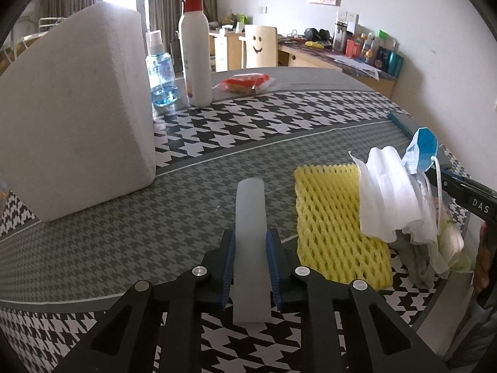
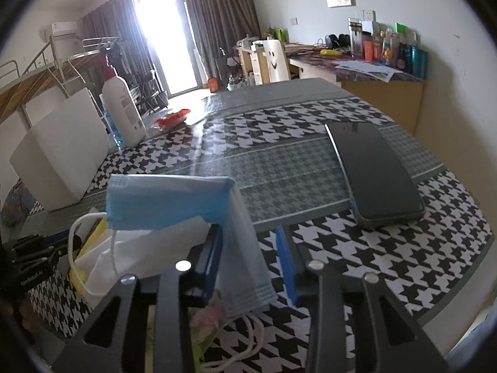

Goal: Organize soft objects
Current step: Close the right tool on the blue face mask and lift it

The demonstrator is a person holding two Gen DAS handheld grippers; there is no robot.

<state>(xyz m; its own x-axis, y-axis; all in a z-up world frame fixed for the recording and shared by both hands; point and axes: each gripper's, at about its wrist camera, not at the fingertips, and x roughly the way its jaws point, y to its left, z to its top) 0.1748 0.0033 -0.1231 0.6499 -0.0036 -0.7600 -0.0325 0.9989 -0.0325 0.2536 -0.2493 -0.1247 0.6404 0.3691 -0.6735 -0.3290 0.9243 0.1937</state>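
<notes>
My left gripper (image 1: 251,267) clamps a translucent strip (image 1: 250,248) | my right gripper (image 2: 250,264) straddles the blue mask (image 2: 174,200), left pad touching, right pad apart | yellow foam net (image 1: 329,217) and white tissue (image 1: 391,192) lie between us on the houndstooth table (image 1: 264,124).

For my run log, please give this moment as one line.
left hand-held gripper: shut on translucent strip | right hand-held gripper: around blue face mask, grip unclear | yellow foam net: on table

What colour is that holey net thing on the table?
The foam net is yellow, clearest in the left wrist view.
</notes>
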